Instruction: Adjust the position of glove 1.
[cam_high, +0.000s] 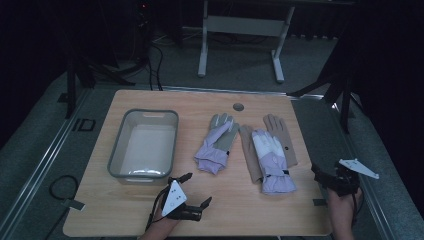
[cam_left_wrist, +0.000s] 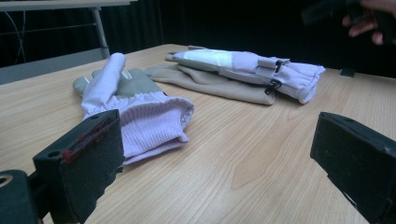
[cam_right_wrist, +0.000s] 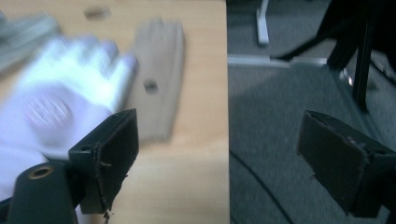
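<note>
A wooden table (cam_high: 150, 210) takes up the middle of the high view, its far edge carrying a small round hole (cam_high: 238, 107). On its left half stands a grey plastic bin (cam_high: 116, 150), rectangular, with rounded corners.

To the right of the bin, well apart from it, lies a lavender and grey glove (cam_high: 216, 143), flat, with its fingers pointing to the far edge and its knitted cuff toward the person. In the left gripper view that cuff (cam_left_wrist: 154, 123) lies just beyond the nearer jaw.

Further right lies a beige glove (cam_high: 249, 150), spread flat, and on top of it a lavender and white glove (cam_high: 270, 160) with a black buckle at its cuff. This stack lies near the first glove but does not touch it.

The left gripper (cam_high: 192, 192) sits low over the table's near edge, just in front of the bin's near right corner, held by a hand that comes in from the bottom. Its jaws stand wide apart with nothing between them, and they face toward the gloves.

The right gripper (cam_high: 320, 176) hangs at the table's right edge, beside the stacked gloves' cuffs. In the right gripper view its jaws are also spread wide and bare, one over the table, the other over the grey floor (cam_right_wrist: 280, 116).
</note>
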